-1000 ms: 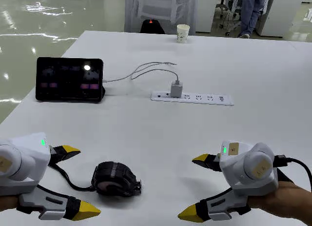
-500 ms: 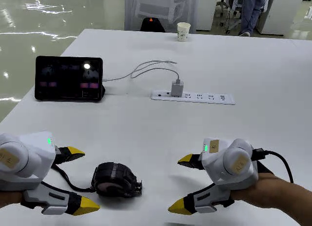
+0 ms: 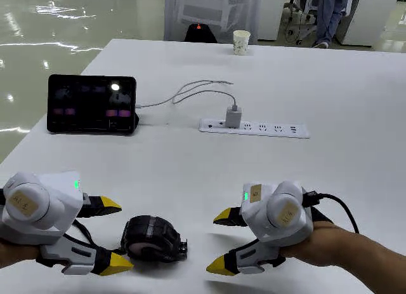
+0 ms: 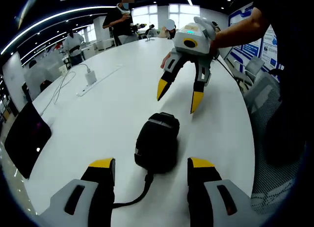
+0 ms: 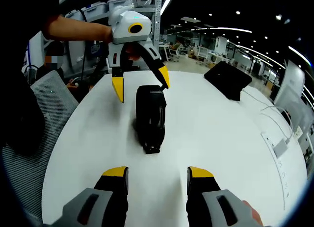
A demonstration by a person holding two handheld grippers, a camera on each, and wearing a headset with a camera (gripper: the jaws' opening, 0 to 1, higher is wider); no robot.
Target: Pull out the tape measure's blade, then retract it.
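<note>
No legible text noted, tan stickers [image 3: 22, 203] on left gripper [image 3: 118, 233] and right gripper [image 3: 218, 241] were blurred beyond reading, tablet [image 3: 92, 104] screen markings indistinct, paper cup [image 3: 240, 42] print unreadable.

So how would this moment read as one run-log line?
stage: pre-grasp | tape measure: on table, not extended | left gripper: open, beside it | right gripper: open, apart

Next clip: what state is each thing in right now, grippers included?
tape measure: blade fully in, lying on the table, ungripped.
left gripper: open, facing the tape measure, not closed on it.
right gripper: open, apart from the tape measure.
tablet: screen lit, propped up.
charger: plugged into the power strip.
paper cup: upright.
</note>
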